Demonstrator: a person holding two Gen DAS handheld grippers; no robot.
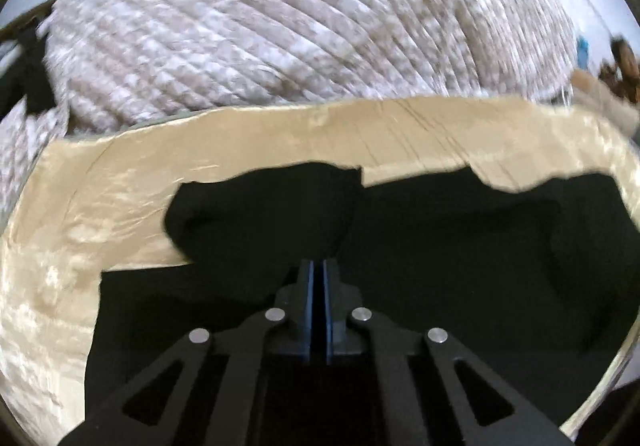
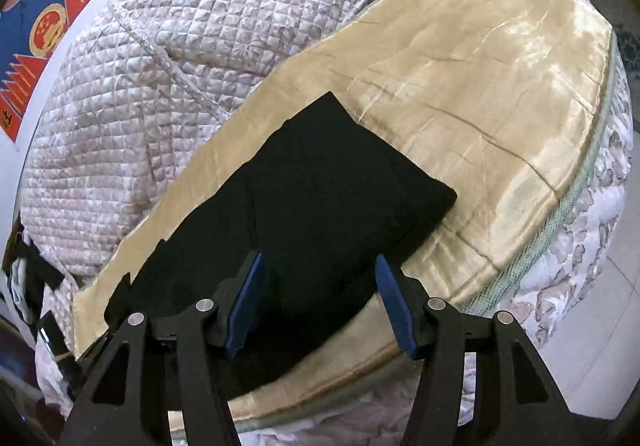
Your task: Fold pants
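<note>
The black pants (image 2: 320, 185) lie on a shiny beige sheet (image 2: 480, 93) on a bed. In the right wrist view they form a long flat strip with a squared, folded end at the far right. My right gripper (image 2: 318, 266) is open and empty, hovering just above the near part of the pants. In the left wrist view my left gripper (image 1: 319, 266) is shut on a bunched fold of the pants (image 1: 260, 209) and holds it lifted above the rest of the black cloth (image 1: 480, 246).
A quilted grey-white blanket (image 1: 260, 25) is heaped behind the sheet; it also shows in the right wrist view (image 2: 180, 45). The mattress edge (image 2: 580, 246) drops off to a tiled floor on the right. A red and blue poster (image 2: 48, 5) hangs on the wall.
</note>
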